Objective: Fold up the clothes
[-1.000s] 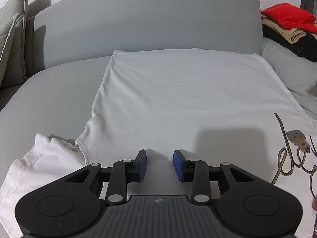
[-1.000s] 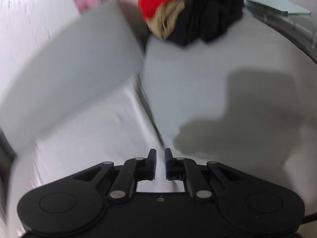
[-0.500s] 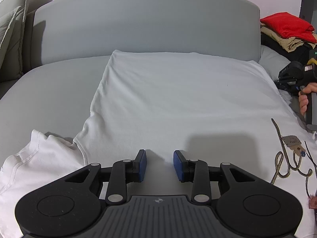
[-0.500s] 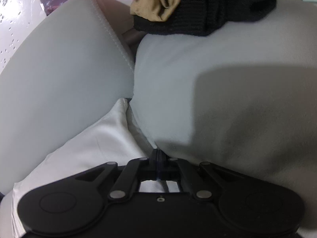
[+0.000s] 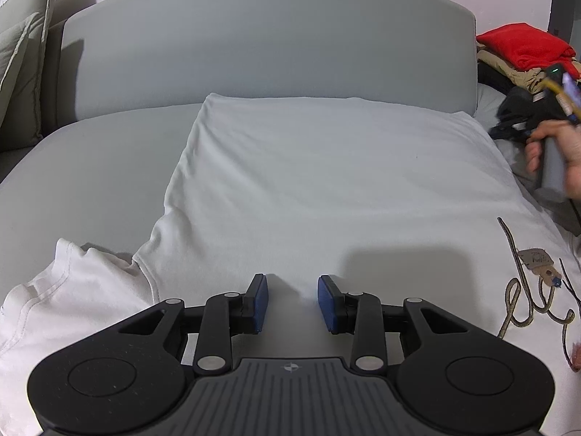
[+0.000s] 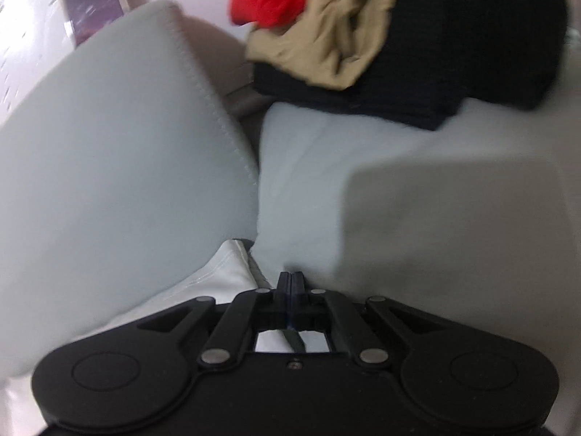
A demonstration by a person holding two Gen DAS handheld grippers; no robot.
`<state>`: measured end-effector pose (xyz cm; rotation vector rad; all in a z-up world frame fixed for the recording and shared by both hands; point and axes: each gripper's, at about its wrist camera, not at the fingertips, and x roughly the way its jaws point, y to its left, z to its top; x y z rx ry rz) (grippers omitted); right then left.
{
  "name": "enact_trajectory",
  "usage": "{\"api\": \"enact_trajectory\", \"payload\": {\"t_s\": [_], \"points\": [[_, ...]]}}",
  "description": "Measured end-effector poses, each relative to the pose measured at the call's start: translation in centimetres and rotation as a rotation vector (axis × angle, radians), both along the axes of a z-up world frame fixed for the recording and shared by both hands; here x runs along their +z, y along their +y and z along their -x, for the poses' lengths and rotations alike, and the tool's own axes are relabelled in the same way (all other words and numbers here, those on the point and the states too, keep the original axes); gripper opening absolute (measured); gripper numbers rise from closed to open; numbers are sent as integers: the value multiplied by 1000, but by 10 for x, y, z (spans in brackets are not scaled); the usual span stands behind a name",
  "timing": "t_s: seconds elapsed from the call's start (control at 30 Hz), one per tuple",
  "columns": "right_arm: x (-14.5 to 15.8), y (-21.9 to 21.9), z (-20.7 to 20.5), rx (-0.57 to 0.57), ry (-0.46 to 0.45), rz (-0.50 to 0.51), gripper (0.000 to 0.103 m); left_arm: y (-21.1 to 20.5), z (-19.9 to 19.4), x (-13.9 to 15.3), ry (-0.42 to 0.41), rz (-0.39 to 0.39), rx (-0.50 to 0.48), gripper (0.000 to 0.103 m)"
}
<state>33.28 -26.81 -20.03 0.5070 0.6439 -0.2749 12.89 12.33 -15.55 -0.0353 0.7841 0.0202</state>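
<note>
The left gripper [image 5: 292,299] hangs partly parted, blue pads empty, just over the near end of the white cotton T-shirt [image 5: 326,189] spread flat on the grey upholstered sofa [image 5: 90,174]. At the shirt's far right corner, the right gripper [image 6: 290,279] has its jaws pressed together beside the hem; whether it pinches cloth is unclear. Beyond, a pile of red, tan and black clothes [image 6: 363,36] rests.
</note>
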Motion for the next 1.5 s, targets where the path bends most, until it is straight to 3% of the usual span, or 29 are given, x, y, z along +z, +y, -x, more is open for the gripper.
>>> {"api": "enact_trajectory", "payload": {"t_s": [0.17,0.3,0.4,0.5,0.57,0.7,0.77,0.87,1.0,1.1,1.2,1.3,1.43,1.5], "points": [[68,-9,84,70,-84,-67,4,-4,7,11,15,-47,8,34],[137,-19,180,168,-156,-91,6,-2,46,50,-7,-52,30,33],[182,-20,211,233,-206,-87,8,5,90,89,-63,-92,39,33],[225,-27,251,285,-259,-90,16,17,129,123,-103,-106,79,33],[233,-33,275,285,-267,-98,21,26,149,137,-116,-103,114,33],[206,-40,295,290,-181,-126,31,24,161,132,-67,-148,156,33],[183,-30,302,299,-63,-133,35,14,155,115,-5,-160,144,32],[128,-2,284,371,98,-119,35,-6,139,88,19,-168,91,33],[77,53,255,515,190,-27,34,-35,107,53,21,-283,36,33],[48,88,241,565,264,83,34,-43,104,35,113,-314,32,33],[52,103,266,607,258,221,34,-48,122,28,174,-350,-7,33],[59,91,297,658,289,227,34,-43,162,37,162,-359,-62,32],[66,75,327,664,298,215,34,-27,194,63,136,-216,-40,35],[77,73,335,658,237,191,34,-24,195,77,95,-136,-20,37]]}}
